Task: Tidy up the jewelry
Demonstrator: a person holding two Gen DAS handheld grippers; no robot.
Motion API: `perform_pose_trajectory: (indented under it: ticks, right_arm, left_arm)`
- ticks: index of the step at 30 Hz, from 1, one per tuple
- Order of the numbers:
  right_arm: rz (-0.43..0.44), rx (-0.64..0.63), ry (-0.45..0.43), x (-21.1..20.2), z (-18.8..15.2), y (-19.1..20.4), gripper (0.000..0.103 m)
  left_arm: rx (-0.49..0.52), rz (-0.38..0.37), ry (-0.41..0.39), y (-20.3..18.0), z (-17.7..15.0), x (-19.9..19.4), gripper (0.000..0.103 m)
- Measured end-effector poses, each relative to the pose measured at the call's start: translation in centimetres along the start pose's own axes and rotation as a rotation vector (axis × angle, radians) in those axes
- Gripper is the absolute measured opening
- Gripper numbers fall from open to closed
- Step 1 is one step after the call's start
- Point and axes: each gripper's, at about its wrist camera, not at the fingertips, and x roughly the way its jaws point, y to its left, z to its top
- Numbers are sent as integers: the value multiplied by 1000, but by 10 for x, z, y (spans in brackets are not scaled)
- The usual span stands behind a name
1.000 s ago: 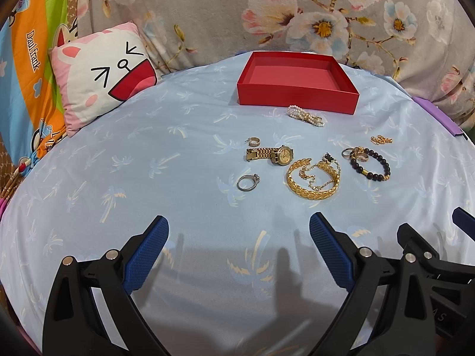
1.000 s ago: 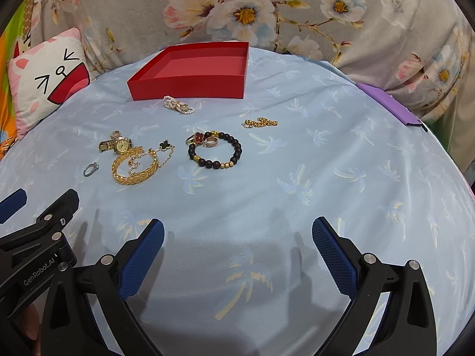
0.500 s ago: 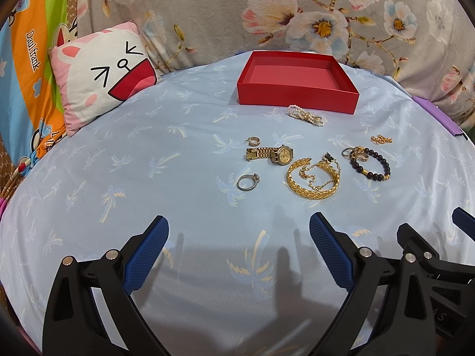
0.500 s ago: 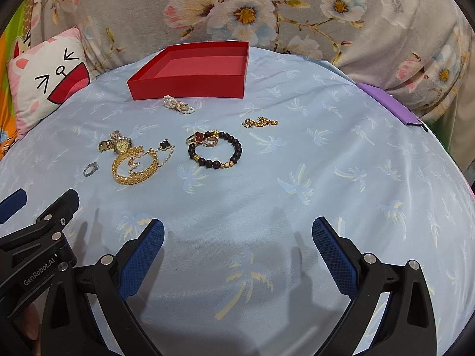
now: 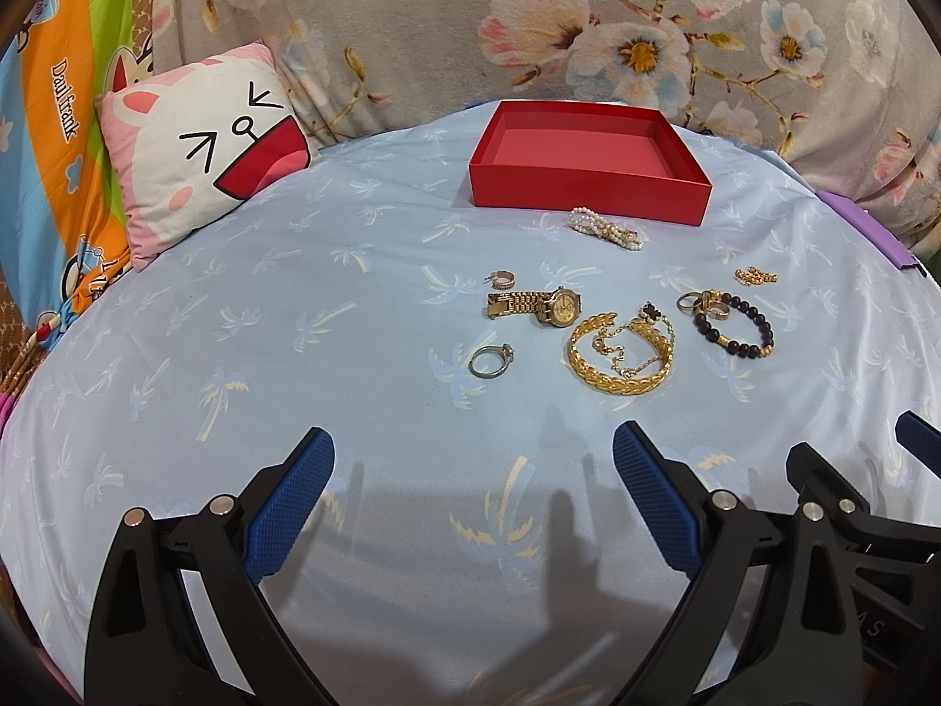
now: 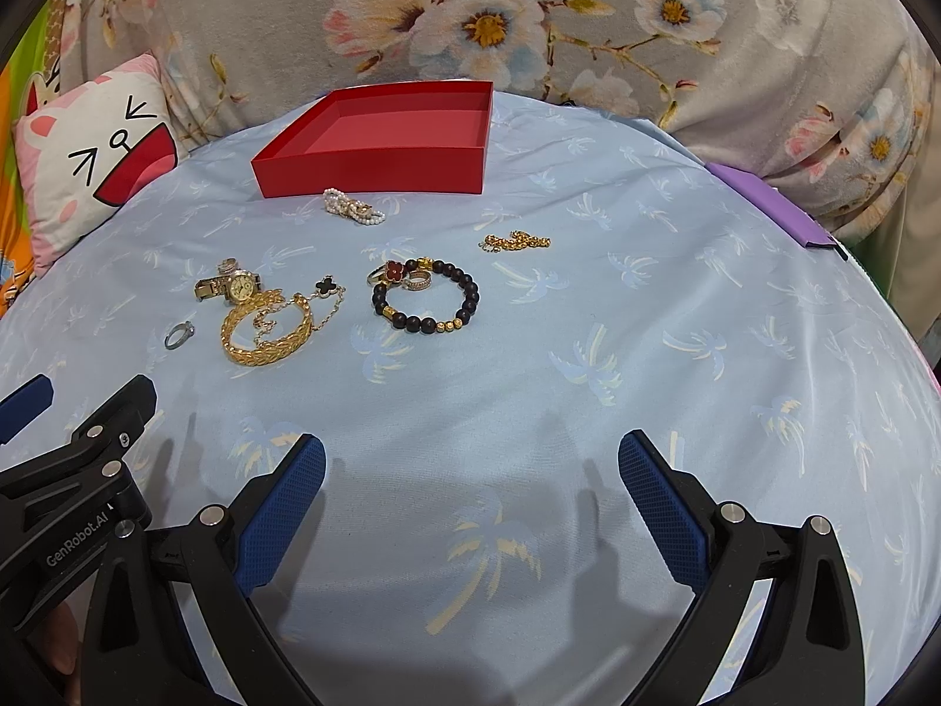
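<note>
An empty red box (image 5: 588, 173) (image 6: 376, 141) stands at the back of the blue sheet. In front of it lie a pearl bracelet (image 5: 606, 228) (image 6: 351, 209), a gold watch (image 5: 538, 305) (image 6: 229, 287), a small gold ring (image 5: 501, 280), a silver ring (image 5: 491, 360) (image 6: 179, 334), a gold bangle with a chain (image 5: 622, 353) (image 6: 267, 326), a black bead bracelet (image 5: 732, 329) (image 6: 424, 300) and a gold chain piece (image 5: 756, 276) (image 6: 516, 242). My left gripper (image 5: 473, 470) and right gripper (image 6: 470, 473) are open and empty, near the front, well short of the jewelry.
A cat-face pillow (image 5: 206, 147) (image 6: 88, 165) leans at the back left. A floral blanket (image 5: 588, 29) runs behind the box. A purple flat thing (image 6: 776, 209) lies at the right edge of the sheet.
</note>
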Motion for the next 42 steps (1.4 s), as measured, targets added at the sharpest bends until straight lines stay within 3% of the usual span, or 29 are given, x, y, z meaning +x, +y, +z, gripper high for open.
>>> perform_pose_trajectory:
  ticks: [24,28,33,39,42]
  right_arm:
    - [31,-24,26,6,-1,4,98]
    - [12,-68,-2,1,15,2,98]
    - [103,-52,32,11,46,-13,98]
    - [97,-48,33,33,74,-16,98]
    - [95,-22,45,43,79,-20,98]
  left_arm:
    - [-32,-6,7,2,1,2,95]
    - [-75,-45,73,19,-1,17,95]
    - [-135,-75,94,53,18,26,95]
    - [-38,-49,57,55,47,37,95]
    - [-7,-119,75,44,58,47,95]
